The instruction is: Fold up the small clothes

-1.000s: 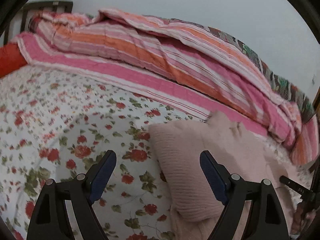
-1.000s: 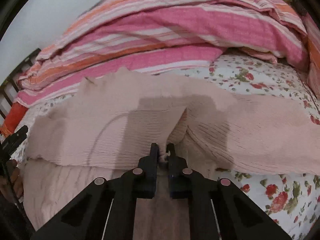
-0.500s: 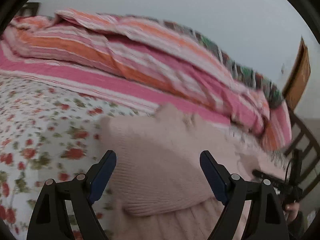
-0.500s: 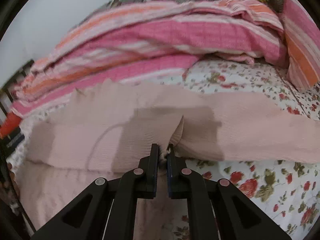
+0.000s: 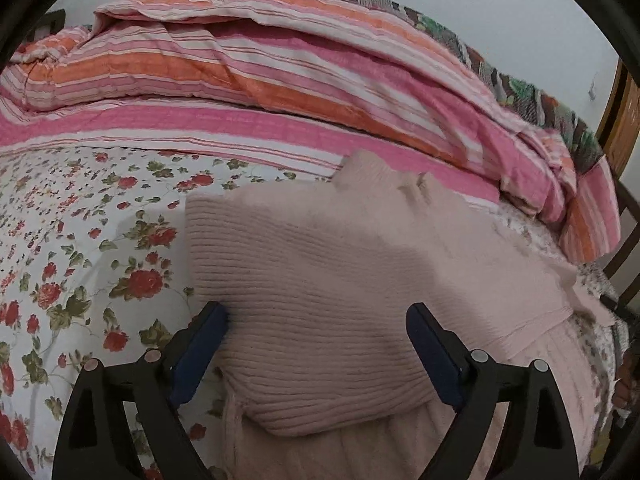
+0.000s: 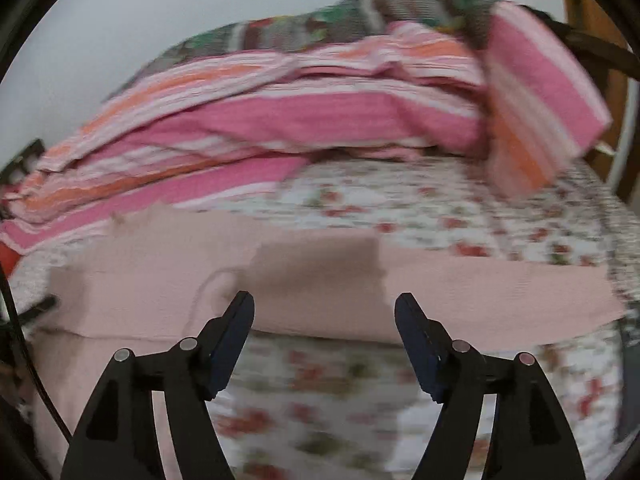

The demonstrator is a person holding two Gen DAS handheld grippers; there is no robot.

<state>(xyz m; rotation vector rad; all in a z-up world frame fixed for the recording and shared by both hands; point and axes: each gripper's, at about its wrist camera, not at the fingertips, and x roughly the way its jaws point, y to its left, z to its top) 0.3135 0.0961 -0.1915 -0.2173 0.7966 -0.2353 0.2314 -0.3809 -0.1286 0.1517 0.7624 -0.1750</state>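
Observation:
A pale pink ribbed knit sweater (image 5: 320, 288) lies on the floral bedsheet (image 5: 80, 240), with one part folded over the rest. My left gripper (image 5: 316, 320) is open and hovers just above the folded part, holding nothing. In the right wrist view the sweater (image 6: 160, 280) lies flat with a sleeve (image 6: 500, 292) stretched out to the right. My right gripper (image 6: 324, 312) is open and empty, just in front of the sweater's near edge.
A heap of pink, orange and white striped quilt (image 5: 280, 80) runs along the back of the bed, also in the right wrist view (image 6: 320, 120). A wooden bed frame (image 5: 624, 216) stands at the right. A grey wall is behind.
My right gripper let go of the sweater, opened wide and drew back to the right. My left gripper stayed open and shifted right over the folded part.

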